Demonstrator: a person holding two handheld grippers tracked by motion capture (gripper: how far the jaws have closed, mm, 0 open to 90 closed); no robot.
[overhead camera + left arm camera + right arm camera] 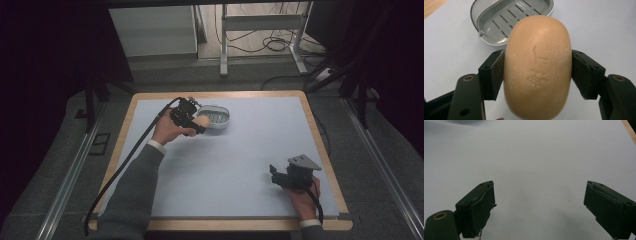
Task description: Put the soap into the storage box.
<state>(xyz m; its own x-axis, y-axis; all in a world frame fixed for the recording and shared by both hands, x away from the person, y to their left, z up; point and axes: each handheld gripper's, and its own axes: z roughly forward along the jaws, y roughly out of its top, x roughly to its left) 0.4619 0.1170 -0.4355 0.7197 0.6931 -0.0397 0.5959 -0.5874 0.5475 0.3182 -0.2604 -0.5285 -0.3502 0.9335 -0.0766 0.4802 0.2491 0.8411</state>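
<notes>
Step in hand, by the look of it: carrying soap bar (537,67) to soap dish (509,18), placing not yet done.

Left gripper (192,120) clamped on soap, pads (497,72) pressing both long sides, bar held mid-body, ends sticking out fwd and back. Lifted off blue mat (240,160), just beside dish's near rim, not over tray yet.

Next, prob.: move fwd over slotted tray, lower, level bar, then release.

Right gripper (280,176) parked near mat's right edge, well apart from dish, jaws spread wide, holding nothing.
</notes>
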